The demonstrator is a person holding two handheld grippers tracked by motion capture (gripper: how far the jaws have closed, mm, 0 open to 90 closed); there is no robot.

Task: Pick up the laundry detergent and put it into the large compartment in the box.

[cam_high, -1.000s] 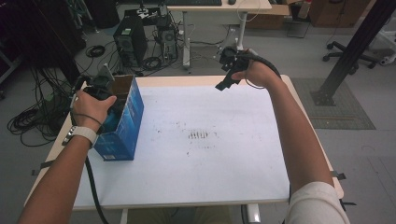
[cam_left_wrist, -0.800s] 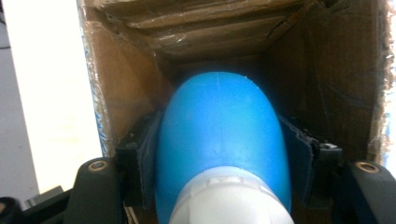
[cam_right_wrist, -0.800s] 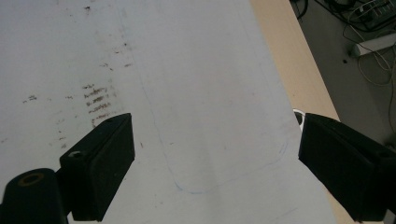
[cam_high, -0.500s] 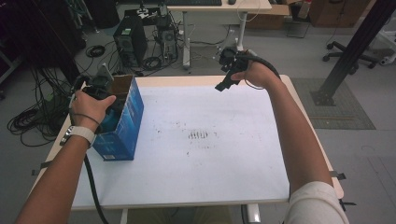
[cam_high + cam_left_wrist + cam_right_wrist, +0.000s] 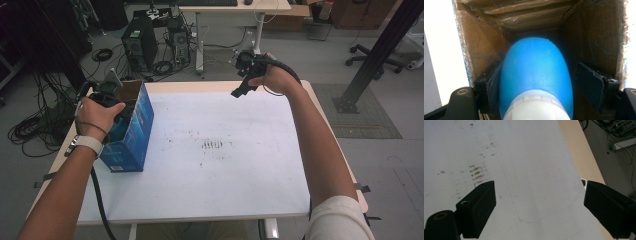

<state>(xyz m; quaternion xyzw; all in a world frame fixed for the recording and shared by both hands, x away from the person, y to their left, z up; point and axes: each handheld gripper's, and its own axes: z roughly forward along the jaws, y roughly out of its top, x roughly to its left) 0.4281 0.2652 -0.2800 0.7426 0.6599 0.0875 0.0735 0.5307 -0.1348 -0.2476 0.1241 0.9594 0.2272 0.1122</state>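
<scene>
One blue bottle (image 5: 535,77) with a white cap end stands between the jaws of my left claw (image 5: 541,87), deep inside the open cardboard box (image 5: 131,131) with blue printed sides; the bottle is low in the box, where I judge it is being set down. The jaws have just been opening: one pad sits against the bottle's flank, the other (image 5: 591,86) stands clear of it, so the grip reads as released rather than held. The box rests near the left edge of the table (image 5: 210,175), its mouth upward, which lets my claw enter from above. My right claw (image 5: 245,82) hangs over the far side of the table, jaws spread wide and holding nothing, kept well apart, presumably so as not to crowd the box.
</scene>
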